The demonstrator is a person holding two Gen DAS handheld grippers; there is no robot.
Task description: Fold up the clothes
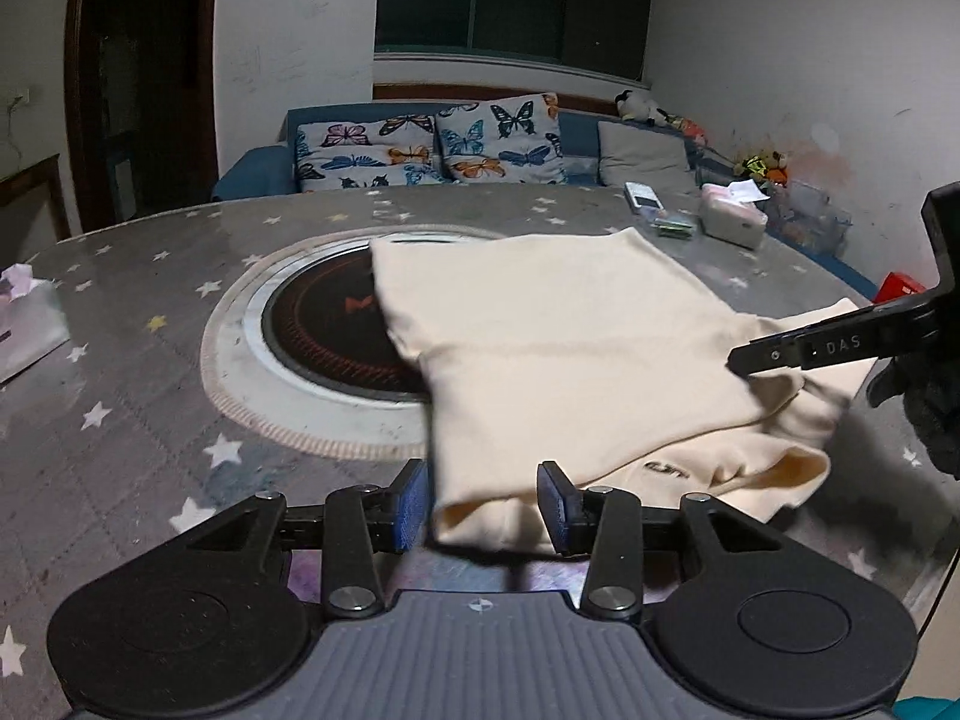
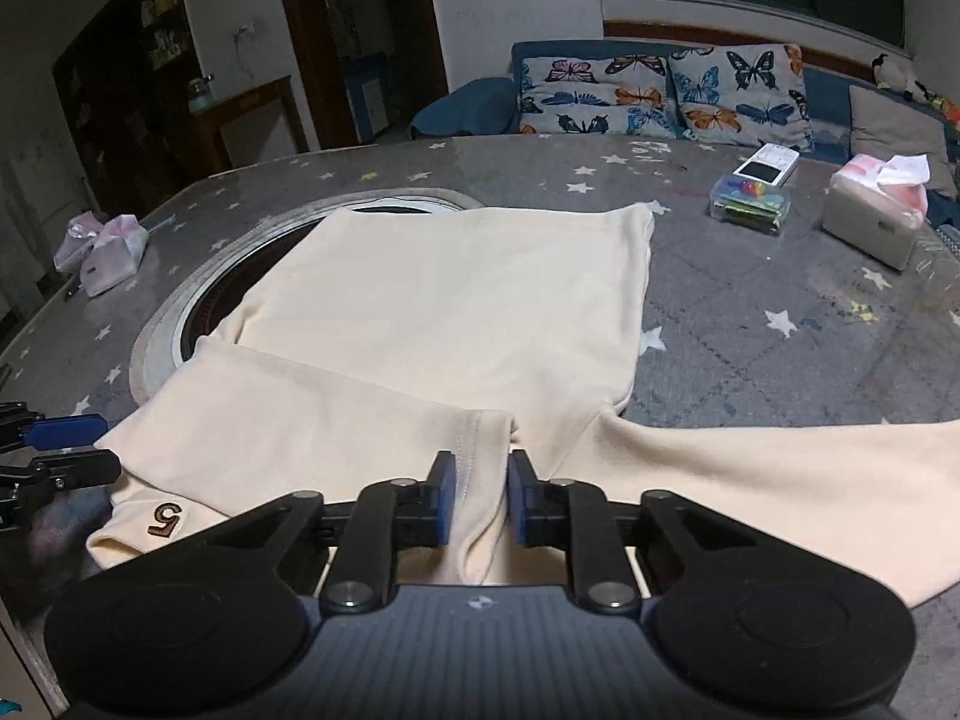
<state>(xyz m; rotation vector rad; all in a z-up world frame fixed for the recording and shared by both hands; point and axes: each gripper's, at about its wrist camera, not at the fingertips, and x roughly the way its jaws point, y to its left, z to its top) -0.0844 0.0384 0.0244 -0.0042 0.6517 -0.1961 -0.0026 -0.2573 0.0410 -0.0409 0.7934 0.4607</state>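
Note:
A cream T-shirt (image 1: 570,336) lies on the grey star-patterned table (image 1: 138,300), partly over a round black hotplate (image 1: 336,330). In the right wrist view the shirt (image 2: 456,300) lies flat, one sleeve bearing a brown "5" patch (image 2: 165,519). My left gripper (image 1: 489,501) has its jaws apart, with a lifted edge of the shirt hanging between the blue pads (image 1: 414,498). My right gripper (image 2: 480,498) has its pads close on a fold of the shirt's near edge. The right gripper also shows in the left wrist view (image 1: 744,360), its fingers on the cloth. The left gripper shows at the left of the right wrist view (image 2: 99,444).
A tissue box (image 2: 873,219), a clear box of coloured items (image 2: 753,204) and a white device (image 2: 768,165) sit at the table's far right. A pink bag (image 2: 105,252) lies at the far left. A blue sofa with butterfly cushions (image 2: 660,96) stands behind the table.

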